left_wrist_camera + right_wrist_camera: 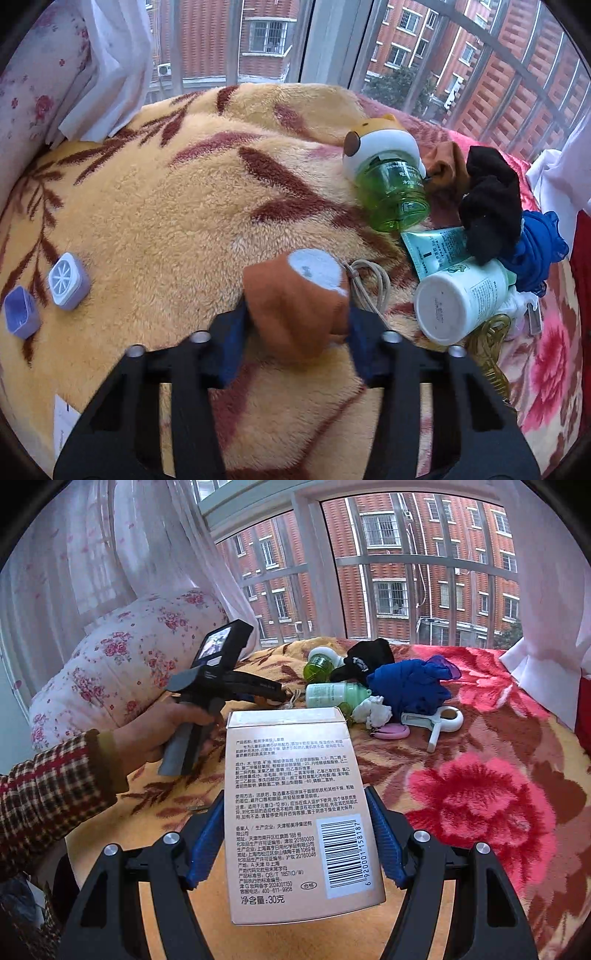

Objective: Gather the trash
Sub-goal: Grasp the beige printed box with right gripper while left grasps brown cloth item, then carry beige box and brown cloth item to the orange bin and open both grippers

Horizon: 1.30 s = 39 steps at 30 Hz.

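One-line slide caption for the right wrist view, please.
Right gripper clamps a printed carton above the floral blanket; left gripper reaches toward the clutter pile.

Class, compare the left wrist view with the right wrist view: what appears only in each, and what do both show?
Only the left wrist view shows the left gripper with its jaws shut on a brown sock, and two small lilac containers on the blanket. Only the right wrist view shows the right gripper gripping a printed carton, a person's hand, and a white clip tool. Both show the green bottle, white bottle, black cloth and blue cloth.
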Tool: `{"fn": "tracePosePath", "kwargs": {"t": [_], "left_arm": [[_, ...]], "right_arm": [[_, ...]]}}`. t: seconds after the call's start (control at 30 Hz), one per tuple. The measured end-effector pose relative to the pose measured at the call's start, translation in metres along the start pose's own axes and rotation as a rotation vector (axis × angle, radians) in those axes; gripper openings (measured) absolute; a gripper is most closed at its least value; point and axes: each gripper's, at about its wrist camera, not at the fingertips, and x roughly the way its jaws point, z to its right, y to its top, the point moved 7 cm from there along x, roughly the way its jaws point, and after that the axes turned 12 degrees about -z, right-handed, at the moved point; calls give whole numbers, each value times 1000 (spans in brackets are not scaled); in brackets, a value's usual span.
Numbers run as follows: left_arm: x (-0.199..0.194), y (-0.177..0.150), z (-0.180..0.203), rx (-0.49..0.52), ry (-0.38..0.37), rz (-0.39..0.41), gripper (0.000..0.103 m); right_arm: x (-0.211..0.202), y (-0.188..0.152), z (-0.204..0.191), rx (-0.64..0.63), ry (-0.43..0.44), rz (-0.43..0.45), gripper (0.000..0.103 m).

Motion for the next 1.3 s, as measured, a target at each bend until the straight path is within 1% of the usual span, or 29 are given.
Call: {"fn": "tracePosePath", "kwargs": {"t": [0.07, 0.13, 0.27, 0.5, 0.7, 0.8, 0.9, 1.1, 1.2, 1.3], "left_arm": [[-7, -4, 2, 31, 20, 18, 34], [-14, -8, 1, 50, 32, 35, 33], [-27, -19, -7, 54, 6, 43, 33], [-56, -37, -19, 63, 1, 80, 33], [-92, -72, -18, 113, 6, 118, 33], [-111, -98, -18, 139, 7, 139, 33], [-130, -132, -16, 166, -7, 139, 33], [-172, -210, -14, 248, -6, 164, 33], [-186, -262, -12, 297, -18, 152, 33], [-187, -315, -9, 353, -26, 111, 33]], "right_arm": [[-1, -1, -3, -6, 1, 0, 70], [-3, -1, -5, -7, 5, 4, 70], [-7, -1, -13, -16, 10, 15, 70], [-17, -6, -31, -33, 7, 13, 70], [-29, -19, -56, -46, 10, 4, 70], [-35, -28, -71, -52, 14, -1, 70], [-41, -39, -87, -57, 25, -6, 70], [-54, -77, -129, -67, 65, -21, 70], [-57, -106, -153, -72, 95, -51, 70], [-55, -134, -171, -78, 106, -91, 70]]}}
